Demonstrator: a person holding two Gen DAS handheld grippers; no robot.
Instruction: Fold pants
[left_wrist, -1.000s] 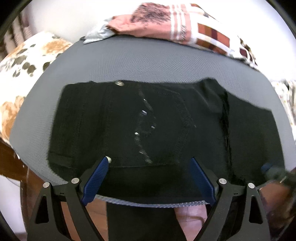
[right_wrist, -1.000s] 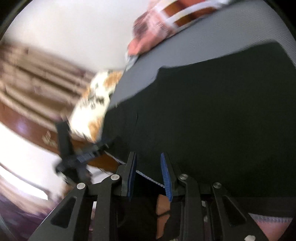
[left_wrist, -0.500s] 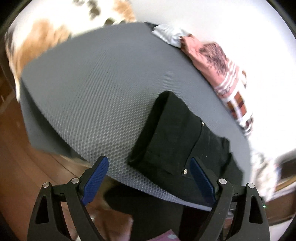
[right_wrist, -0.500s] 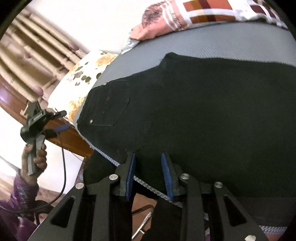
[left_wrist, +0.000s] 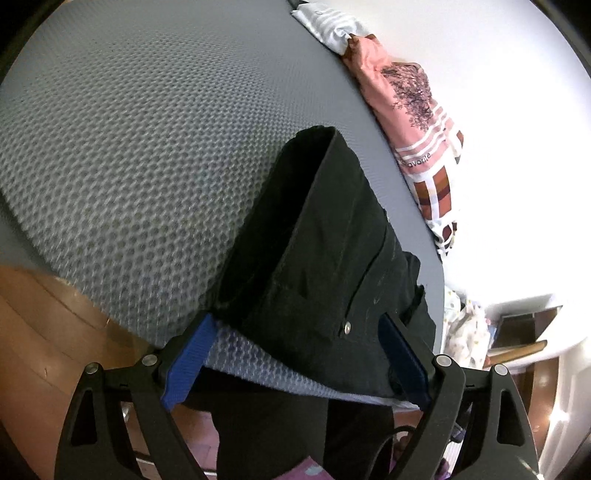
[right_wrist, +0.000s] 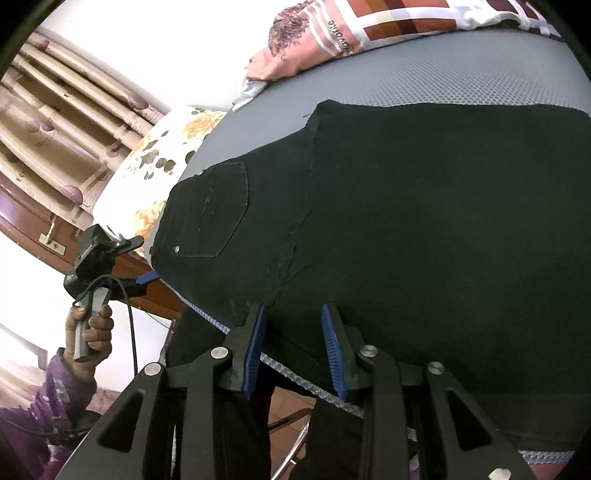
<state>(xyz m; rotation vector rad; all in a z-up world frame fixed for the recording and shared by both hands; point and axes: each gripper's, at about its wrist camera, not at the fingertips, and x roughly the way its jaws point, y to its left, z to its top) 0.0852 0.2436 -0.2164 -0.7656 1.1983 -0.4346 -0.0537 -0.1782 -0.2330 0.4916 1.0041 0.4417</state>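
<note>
Black pants (right_wrist: 424, 206) lie flat on the grey mesh-covered desk (left_wrist: 129, 147), already doubled leg on leg by the look of it. Part of the garment hangs over the near edge of the desk.

Long axis: in the right wrist view it runs left to right, waist end with the back pocket (right_wrist: 218, 210) at left, leg length going out of frame at right.

Left gripper (left_wrist: 295, 354): jaws wide apart, holding nothing. It sits at the waist end, at the near desk edge, looking along the length of the pants; the pocket rivet (left_wrist: 346, 325) lies between the jaws, just ahead. In the right wrist view the same tool shows off the waist corner, apart from the cloth.

Right gripper (right_wrist: 293, 350): jaws part-open, empty, at the near edge about mid-length, by the crotch seam. Contact with the cloth cannot be told.

Judgement: the next fold goes across the long axis. The left is nearer the waist, the right nearer the legs.

A folded pink striped garment (left_wrist: 413, 110) lies at the far edge.
</note>
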